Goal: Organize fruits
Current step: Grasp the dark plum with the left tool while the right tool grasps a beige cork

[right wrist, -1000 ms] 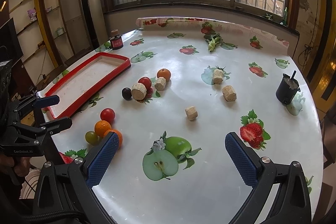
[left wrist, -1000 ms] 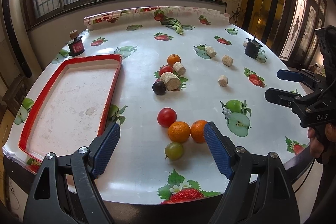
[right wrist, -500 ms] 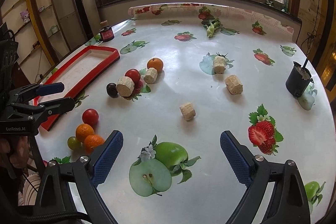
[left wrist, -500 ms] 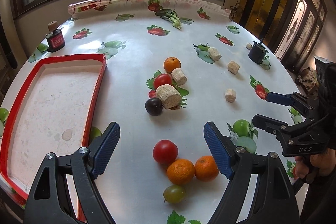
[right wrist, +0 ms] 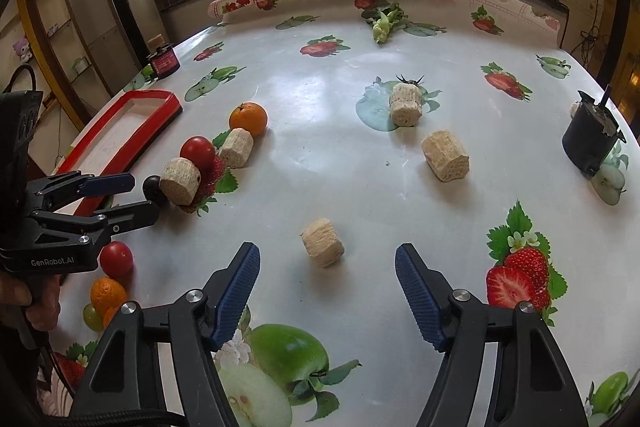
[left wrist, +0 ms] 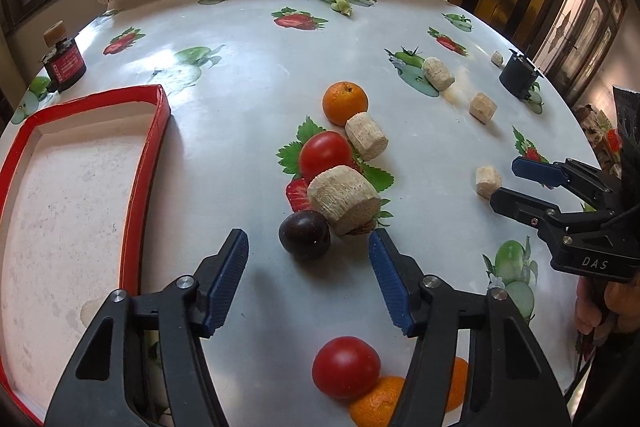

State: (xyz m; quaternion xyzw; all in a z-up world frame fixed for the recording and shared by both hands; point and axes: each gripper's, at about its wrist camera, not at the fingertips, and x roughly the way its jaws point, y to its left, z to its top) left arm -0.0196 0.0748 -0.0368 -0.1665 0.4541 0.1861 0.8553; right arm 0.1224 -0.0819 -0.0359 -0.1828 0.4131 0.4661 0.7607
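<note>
Looking down my left tool (left wrist: 308,259), I see its blue pads spread, having just narrowed, with a dark glossy plum (left wrist: 305,234) just ahead of the gap, untouched. The plum touches a pale fibrous cylinder (left wrist: 345,198); behind sit a red tomato (left wrist: 325,155) and an orange (left wrist: 345,103). A red-rimmed tray (left wrist: 144,163) lies left on the fruit-printed tabletop (left wrist: 240,67). My right tool (right wrist: 326,281) is also spread, narrowing too, a small pale chunk (right wrist: 322,242) just ahead, nothing pinched. Nearer fruit is partly hidden behind the left tool's arms.
</note>
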